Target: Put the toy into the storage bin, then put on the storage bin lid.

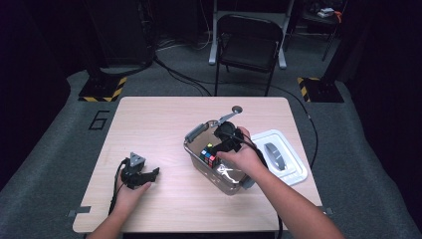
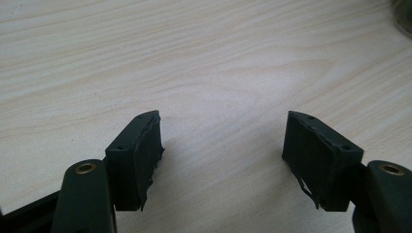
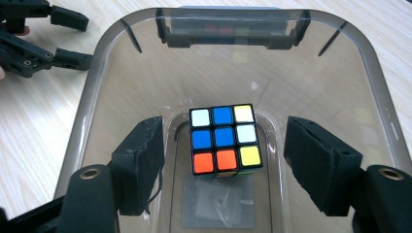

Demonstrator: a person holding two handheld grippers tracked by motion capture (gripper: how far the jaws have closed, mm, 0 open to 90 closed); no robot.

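Hovering over the clear bin [image 3: 384, 126], right gripper [image 3: 224, 162] has its jaws spread, nothing pinched; the puzzle cube [image 3: 224, 141] sits on the bin floor between and below them, untouched. Left gripper [image 2: 221, 145] rests low over the table [image 2: 204, 58], jaws spread, empty. White lid [image 1: 293, 164] lies just beside the bin.

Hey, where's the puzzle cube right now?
The puzzle cube sits on the bottom of the clear plastic bin at the table's centre-right, below the open right gripper, with the white lid lying just right of the bin.
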